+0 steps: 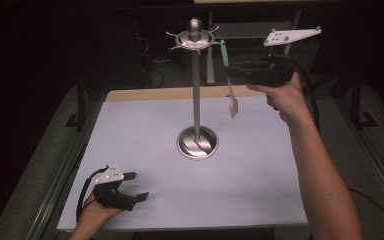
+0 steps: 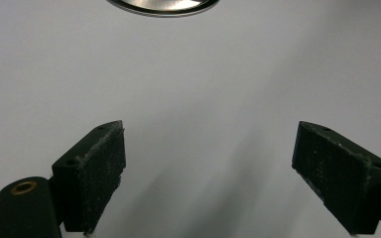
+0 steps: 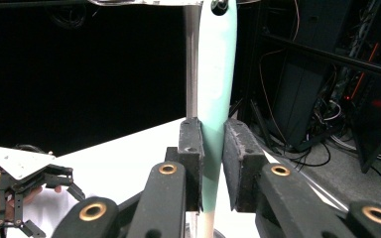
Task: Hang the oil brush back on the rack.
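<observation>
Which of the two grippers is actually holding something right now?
The right gripper, raised beside the metal stand, is shut on the pale green utensil. The left gripper sits low over the table, open with nothing between its jaws.

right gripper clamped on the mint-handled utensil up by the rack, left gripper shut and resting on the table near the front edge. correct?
Not quite: the left gripper is open, not shut. The left gripper view shows its jaws wide apart over bare table, and the high view agrees. The rest stands: the right gripper is clamped on the mint-handled utensil beside the rack.
</observation>
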{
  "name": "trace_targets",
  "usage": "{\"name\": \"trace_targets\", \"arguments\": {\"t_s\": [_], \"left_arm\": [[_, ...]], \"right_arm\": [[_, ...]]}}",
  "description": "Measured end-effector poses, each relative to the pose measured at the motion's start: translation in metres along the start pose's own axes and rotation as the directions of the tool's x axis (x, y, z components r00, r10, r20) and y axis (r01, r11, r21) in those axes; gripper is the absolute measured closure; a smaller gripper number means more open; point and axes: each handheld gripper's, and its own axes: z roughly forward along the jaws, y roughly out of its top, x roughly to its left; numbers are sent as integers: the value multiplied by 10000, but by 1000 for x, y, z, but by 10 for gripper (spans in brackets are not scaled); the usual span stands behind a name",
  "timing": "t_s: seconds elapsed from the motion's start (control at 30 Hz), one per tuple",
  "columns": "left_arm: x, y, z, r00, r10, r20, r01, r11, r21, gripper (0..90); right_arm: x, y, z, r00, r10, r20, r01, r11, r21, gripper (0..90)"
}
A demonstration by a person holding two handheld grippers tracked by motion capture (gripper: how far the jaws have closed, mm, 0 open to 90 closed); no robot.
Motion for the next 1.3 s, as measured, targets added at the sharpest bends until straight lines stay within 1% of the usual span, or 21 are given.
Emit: {"name": "trace_targets", "arguments": {"t_s": [0.23, 0.47, 0.53, 0.57, 0.7, 0.77, 0.83, 0.9, 1.03, 1.1, 1.2, 1.3], "left_arm": [[0, 0, -1, 10000, -21, -14, 20, 10000, -40, 131], [0, 0, -1, 10000, -41, -9, 41, 10000, -50, 131], [0, 0, -1, 10000, -52, -4, 51, 10000, -54, 131], [0, 0, -1, 10000, -39, -8, 39, 10000, -42, 131], [0, -1, 0, 10000, -3, -18, 3, 10000, -26, 131], [0, -1, 0, 10000, -38, 10, 38, 10000, -11, 131], [0, -1, 0, 10000, -84, 17, 84, 10000, -9, 131], [0, 0, 0, 10000, 53, 1, -53, 10000, -2, 131], [0, 0, 1, 10000, 36, 6, -36, 10000, 9, 131], [1, 0, 1, 10000, 25, 4, -25, 10000, 0, 131], [0, 0, 1, 10000, 15, 3, -15, 10000, -5, 131], [-1, 0, 1, 10000, 4, -8, -4, 10000, -3, 131]], "right_arm": [[3, 5, 7, 9999, -126, -4, 126, 9998, 143, 785], [4, 3, 10, 9999, -98, -51, 99, 9998, 171, 783], [4, 3, 10, 9999, -137, 9, 137, 9997, 190, 775], [4, 3, 10, 9999, -153, 26, 153, 9997, 197, 768], [5, 3, 9, 9998, -187, 121, 184, 9995, 273, 664], [5, 1, 8, 9996, -193, 218, 187, 9994, 291, 636], [6, -1, 6, 9995, -216, 247, 207, 9992, 341, 610], [6, -5, 4, 9994, -204, 280, 193, 9992, 359, 596], [6, -14, 1, 9993, -108, 355, 92, 9989, 463, 565], [7, -21, -1, 9983, -124, 573, 90, 9982, 600, 544], [8, -31, -5, 9983, -3, 581, -35, 9978, 660, 525], [9, -44, -10, 9975, 112, 697, -171, 9964, 836, 503]]}}
